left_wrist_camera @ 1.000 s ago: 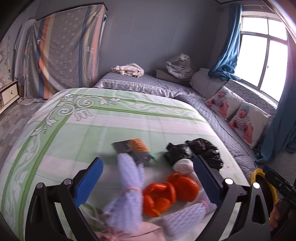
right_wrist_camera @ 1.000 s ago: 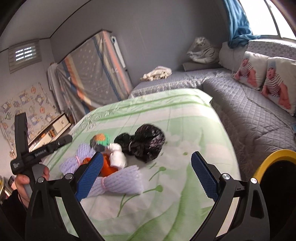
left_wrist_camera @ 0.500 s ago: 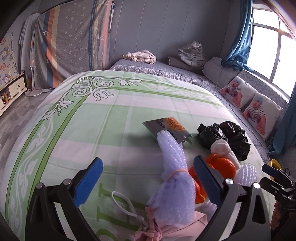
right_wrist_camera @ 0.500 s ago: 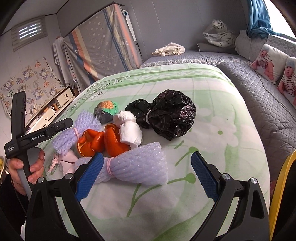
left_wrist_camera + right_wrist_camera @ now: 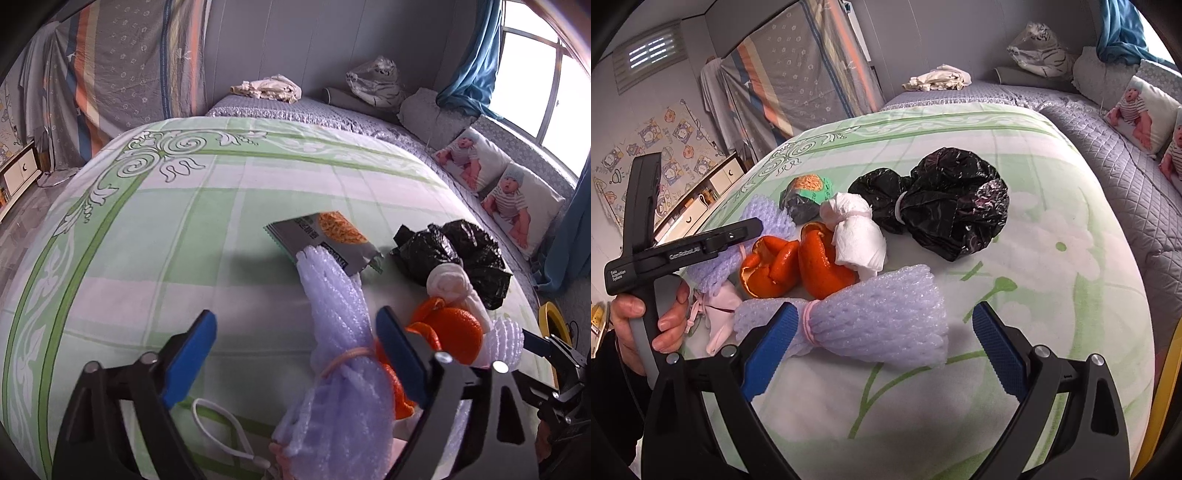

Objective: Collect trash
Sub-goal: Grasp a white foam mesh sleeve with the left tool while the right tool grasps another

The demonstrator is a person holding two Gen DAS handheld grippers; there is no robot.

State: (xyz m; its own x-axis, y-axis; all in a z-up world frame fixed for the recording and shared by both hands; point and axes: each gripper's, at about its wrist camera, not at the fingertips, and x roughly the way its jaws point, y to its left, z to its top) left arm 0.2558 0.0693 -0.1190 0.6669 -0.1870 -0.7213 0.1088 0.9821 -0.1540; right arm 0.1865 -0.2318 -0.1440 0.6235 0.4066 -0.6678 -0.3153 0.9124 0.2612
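Observation:
Trash lies in a pile on the green-patterned bed [image 5: 155,229]. My left gripper [image 5: 295,321] hangs over a purple foam net [image 5: 340,314] tied with a pink band. Its jaws are closing; the net lies between them against the right finger, and the pads do not press it. Orange peel [image 5: 454,328], a white tissue wad [image 5: 447,280], a black plastic bag [image 5: 454,254] and a snack wrapper [image 5: 325,236] lie beyond. My right gripper [image 5: 885,312] is open above a second foam net [image 5: 882,321], with the peel [image 5: 820,262], tissue [image 5: 857,236] and bag [image 5: 945,203] behind it.
A white cord loop [image 5: 221,424] and a pink cloth [image 5: 720,306] lie near the bed's front edge. A yellow-rimmed bin [image 5: 550,317] stands right of the bed. A hand [image 5: 646,314] holds the left gripper's handle. A grey quilted bed with pillows [image 5: 517,199] runs along the window.
Both grippers have sunk and come closer to the trash pile. The left jaws have narrowed, and the foam net now lies between them. The right jaws stay wide.

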